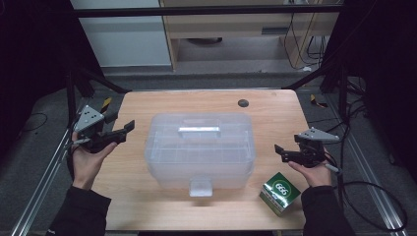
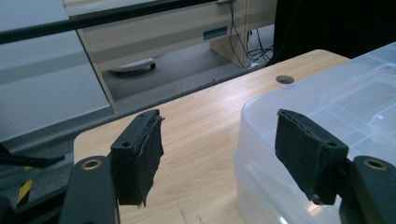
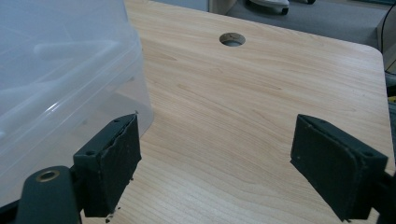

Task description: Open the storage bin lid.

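While both grippers, left (image 1: 129,129) and right (image 1: 279,151), stand open and empty flanking the clear box (image 1: 200,150) at frame centre, closing in level from both sides should lift it evenly.

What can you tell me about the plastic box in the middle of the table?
The box is clear, frosted-looking plastic with rounded corners. Its lid is on, with a flat handle lying across the top and a latch at the front edge facing the person. Faint divider lines show through the lid. It sits flat on the wooden table, centred between the two grippers; neither touches it.
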{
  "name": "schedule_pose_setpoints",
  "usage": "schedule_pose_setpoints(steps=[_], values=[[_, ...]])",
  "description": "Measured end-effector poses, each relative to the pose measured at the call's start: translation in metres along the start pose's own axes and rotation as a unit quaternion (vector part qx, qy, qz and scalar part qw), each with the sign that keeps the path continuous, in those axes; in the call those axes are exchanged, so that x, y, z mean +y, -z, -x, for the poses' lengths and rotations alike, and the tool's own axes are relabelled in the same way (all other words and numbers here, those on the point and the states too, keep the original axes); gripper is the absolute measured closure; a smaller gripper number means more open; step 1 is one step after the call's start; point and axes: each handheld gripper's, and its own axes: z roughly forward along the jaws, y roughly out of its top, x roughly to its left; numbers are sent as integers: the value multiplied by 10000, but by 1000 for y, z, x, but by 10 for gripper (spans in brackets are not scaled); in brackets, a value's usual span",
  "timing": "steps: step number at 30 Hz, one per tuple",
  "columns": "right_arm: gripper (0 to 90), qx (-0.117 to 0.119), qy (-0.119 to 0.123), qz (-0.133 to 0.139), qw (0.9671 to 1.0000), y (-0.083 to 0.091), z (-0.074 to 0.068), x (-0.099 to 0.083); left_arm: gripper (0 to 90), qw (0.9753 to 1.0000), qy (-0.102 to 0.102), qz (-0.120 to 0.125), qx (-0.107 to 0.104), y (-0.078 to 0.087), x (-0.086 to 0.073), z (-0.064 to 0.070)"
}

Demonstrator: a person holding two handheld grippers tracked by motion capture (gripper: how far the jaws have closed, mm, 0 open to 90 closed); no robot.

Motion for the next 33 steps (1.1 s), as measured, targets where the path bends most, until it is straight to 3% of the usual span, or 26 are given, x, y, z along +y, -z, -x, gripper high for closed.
schedule_pose_setpoints(steps=[6,12,19,33], values=[[163,40,-1,8,10000,1,0,1,313,9991,-394,-115,-147,-2,14,11],[163,82,39,-22,10000,1,-2,2,315,9956,-860,-192,-307,-6,25,23],[162,116,63,-19,9999,1,-3,3,310,9909,-1205,-285,-534,-10,35,40],[167,199,101,-68,9997,0,-5,4,321,9795,-1779,-428,-844,-16,47,60]])
